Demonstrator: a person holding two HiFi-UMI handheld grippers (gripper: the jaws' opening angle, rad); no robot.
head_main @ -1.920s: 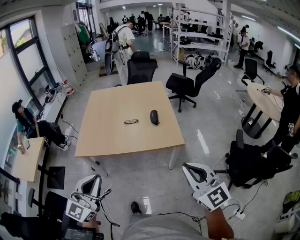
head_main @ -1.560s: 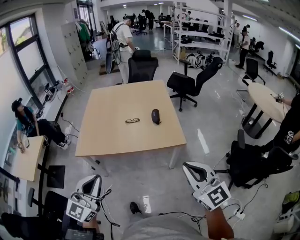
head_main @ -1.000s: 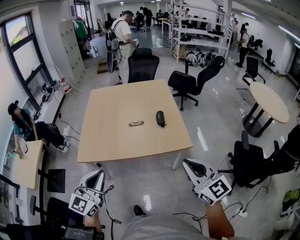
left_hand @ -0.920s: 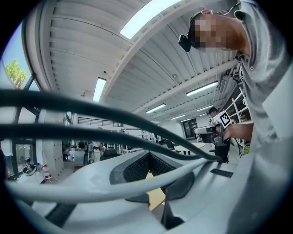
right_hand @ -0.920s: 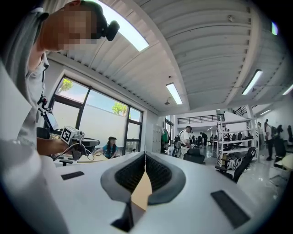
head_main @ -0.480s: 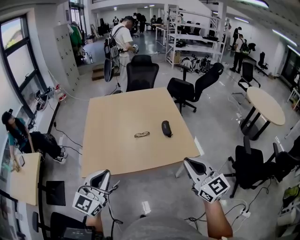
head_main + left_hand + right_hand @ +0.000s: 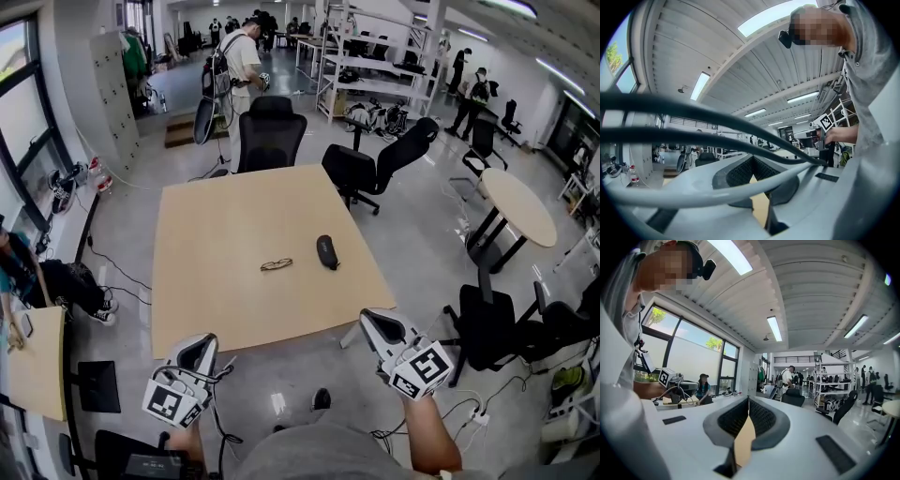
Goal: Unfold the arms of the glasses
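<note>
A large open office with a glossy grey floor surrounds a square light-wood table that stands ahead of the person, with black office chairs at its far edge. A round light-wood table stands off to the right, and white metal shelving racks line the back of the room. Near the middle of the square table lie the dark-framed glasses, flat on the wood; they are too small in the head view to tell whether their arms are folded. Just to their right, apart from them, lies a black oblong glasses case. It looks closed, so nothing of its inside shows, and the glasses are outside it. Both tools are held low at the near side of the table, well apart from the glasses and case. The white left gripper has its ribbed pads pressed together at the tips with nothing between them, only a sliver of tabletop showing through the wedge below. The white right gripper is likewise clenched and empty. A person with a backpack stands beyond the table.
</note>
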